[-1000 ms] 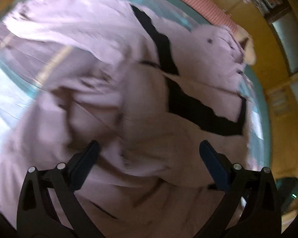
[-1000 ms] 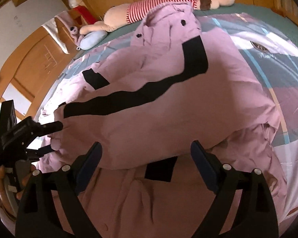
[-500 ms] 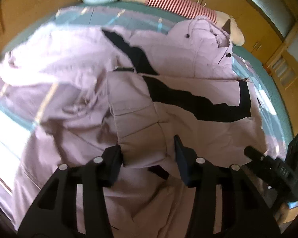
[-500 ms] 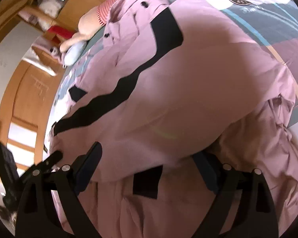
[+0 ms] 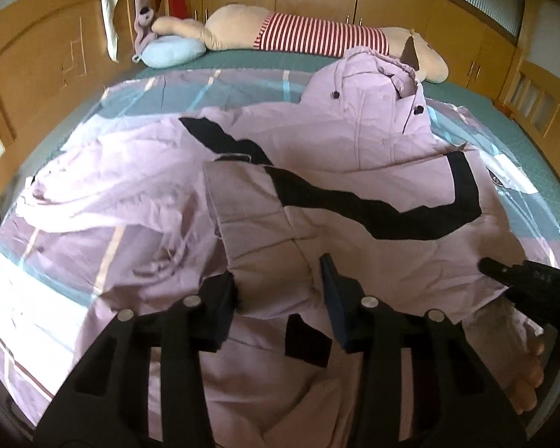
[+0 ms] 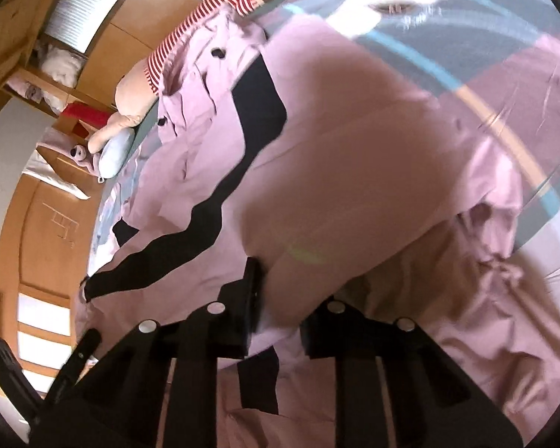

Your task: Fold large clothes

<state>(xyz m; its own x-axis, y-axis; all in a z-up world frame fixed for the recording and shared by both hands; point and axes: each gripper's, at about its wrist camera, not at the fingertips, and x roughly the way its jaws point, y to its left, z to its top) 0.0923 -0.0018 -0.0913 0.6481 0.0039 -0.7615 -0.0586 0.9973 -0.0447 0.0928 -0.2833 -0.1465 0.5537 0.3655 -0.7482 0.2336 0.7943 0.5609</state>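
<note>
Both grippers, left point(image 5: 280, 283) and right point(image 6: 276, 310), fingers clamped on the jacket's point(image 5: 354, 194) near fold: lift evenly toward twelve o'clock.

My left claw point(image 5: 280, 283) is hemmed in by the pink jacket point(image 5: 354, 194), its folded edge bunched between my fingers. At three o'clock my right claw point(image 5: 519, 280) blocks the way, nearly touching that same edge. Open quilt point(image 5: 74, 268) lies from eight to ten o'clock, flat and passable. At twelve o'clock, past the hood, the striped plush toy point(image 5: 317, 35) and blue pillow point(image 5: 171, 50) line the far side.
</note>
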